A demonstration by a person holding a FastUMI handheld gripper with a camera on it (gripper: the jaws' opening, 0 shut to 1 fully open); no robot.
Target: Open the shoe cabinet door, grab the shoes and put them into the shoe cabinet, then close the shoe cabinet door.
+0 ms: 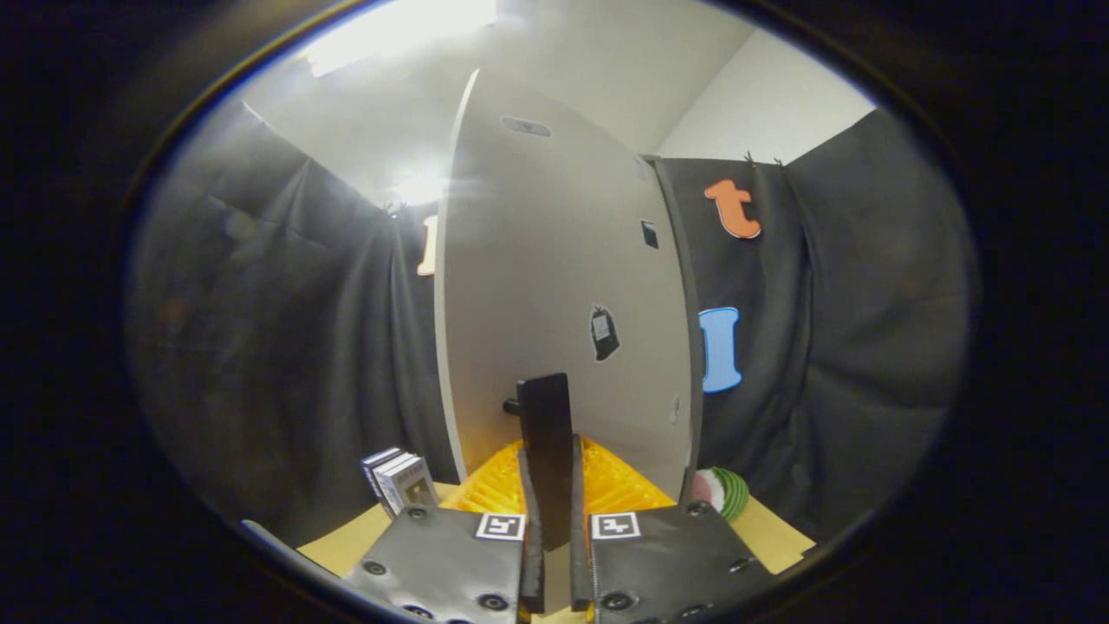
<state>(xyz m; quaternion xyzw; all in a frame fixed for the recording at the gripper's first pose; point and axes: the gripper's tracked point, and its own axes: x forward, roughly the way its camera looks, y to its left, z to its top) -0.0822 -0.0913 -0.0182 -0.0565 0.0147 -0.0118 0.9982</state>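
Item: pale grey flat cabinet door (554, 286), handle in my grip.
My tongs (552, 520) clamp its slim black bar handle (546, 433) to swing the door.

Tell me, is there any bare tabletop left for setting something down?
Little. Bare tabletop shows beside the small boxes, left of the gripper, which is shut on the cabinet door's black handle. Another strip lies right of the green-striped object. The middle is crowded: an orange ridged mat under the cabinet door.
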